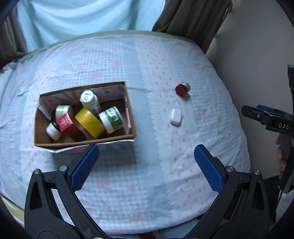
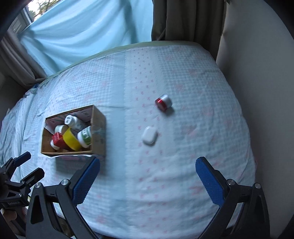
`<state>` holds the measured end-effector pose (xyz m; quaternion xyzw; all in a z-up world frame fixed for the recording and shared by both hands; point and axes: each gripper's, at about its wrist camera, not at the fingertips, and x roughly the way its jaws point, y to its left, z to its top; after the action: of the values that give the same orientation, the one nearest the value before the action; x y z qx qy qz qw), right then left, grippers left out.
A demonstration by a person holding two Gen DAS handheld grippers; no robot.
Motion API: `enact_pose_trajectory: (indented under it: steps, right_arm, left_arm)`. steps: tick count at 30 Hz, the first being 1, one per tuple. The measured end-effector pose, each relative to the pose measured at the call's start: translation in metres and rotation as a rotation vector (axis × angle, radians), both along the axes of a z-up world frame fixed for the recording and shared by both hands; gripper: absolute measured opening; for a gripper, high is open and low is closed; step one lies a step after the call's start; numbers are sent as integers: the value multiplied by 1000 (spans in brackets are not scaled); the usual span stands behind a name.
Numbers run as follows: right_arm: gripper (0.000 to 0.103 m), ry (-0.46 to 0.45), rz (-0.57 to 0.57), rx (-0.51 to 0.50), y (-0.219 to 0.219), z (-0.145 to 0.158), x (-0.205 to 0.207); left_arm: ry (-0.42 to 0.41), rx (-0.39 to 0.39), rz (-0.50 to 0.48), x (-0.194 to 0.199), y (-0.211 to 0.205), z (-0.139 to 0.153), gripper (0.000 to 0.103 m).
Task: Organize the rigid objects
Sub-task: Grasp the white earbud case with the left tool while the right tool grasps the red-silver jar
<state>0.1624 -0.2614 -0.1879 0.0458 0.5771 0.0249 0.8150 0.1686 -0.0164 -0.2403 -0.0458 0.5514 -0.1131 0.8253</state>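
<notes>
A cardboard box (image 1: 131, 117) (image 2: 99, 128) sits on the bed at the left. It holds a yellow tape roll (image 1: 89, 122) (image 2: 71, 140), a red box (image 1: 67, 125), a green-labelled jar (image 1: 112, 119) (image 2: 84, 137), a white bottle (image 1: 90, 101) (image 2: 72, 121) and other small jars. A small white case (image 1: 175, 117) (image 2: 149, 135) and a red-capped jar (image 1: 182, 89) (image 2: 163, 102) lie loose on the cover to the right. My left gripper (image 1: 146, 165) is open and empty, hovering near the box's front edge. My right gripper (image 2: 147, 176) is open and empty, short of the white case.
The bed has a pale blue and pink patterned cover (image 1: 128, 183) (image 2: 202, 73). Light blue and dark curtains (image 1: 183, 16) hang behind it. A wall (image 2: 257, 92) runs along the right side. The right gripper shows at the left wrist view's right edge (image 1: 257, 114); the left one at the right wrist view's left edge (image 2: 20, 169).
</notes>
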Motion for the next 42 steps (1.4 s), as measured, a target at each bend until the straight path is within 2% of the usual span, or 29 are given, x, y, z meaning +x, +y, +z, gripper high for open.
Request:
enact_pose_trajectory:
  steps: [3,6,10,15,20,22,24,25,27,29,34,38,40,41,42]
  right_arm:
    - [103,-30,75,-27,-28,-4,16]
    - [103,-74,147,-9,-53,-8,31]
    - [103,-109,261,-27,-67,-27,53]
    - [103,-137,373,-31,-76,-77,84]
    - [103,-128,421,10,-78,-137,117]
    - [103,-122,447,15,-75,-163,131]
    - [103,-123,466,22,-73,-184,141]
    - [103,-126,477,30,-71,-195,147]
    - [103,-134,494,43,-68,-214,157]
    - [91,-139,517,45,-62,-230,166]
    - [80,-159,566,50,-45,-250,179]
    - [75,-209,605,6,-33,-251,178]
    - [73,-223,609,3,-31,-250,180]
    - [68,-225,607,5,-30,-250,182]
    - [63,-216,607,9,-30,-252,185]
  left_arm:
    - [17,7,38,7,-33,-16,103]
    - [10,10,54,18,-62,-36,103]
    - [10,9,55,41,-98,-81,103]
    - [-13,46,15,70,-137,-148,103]
    - [-49,95,-52,94,-166,-204,101]
    - [-53,108,-77,102,-173,-223,97]
    - [-40,118,-95,111,-178,-242,83]
    - [-35,121,-94,116,-179,-249,82]
    - [-76,125,-93,118,-181,-251,82]
    - [-103,129,-104,120,-184,-252,82]
    - [-140,135,-132,118,-185,-254,80]
    - [-165,138,-171,113,-186,-251,66]
    - [-174,123,-176,115,-183,-249,52]
    - [-171,102,-180,116,-182,-249,43]
    - [-167,90,-180,117,-180,-249,41]
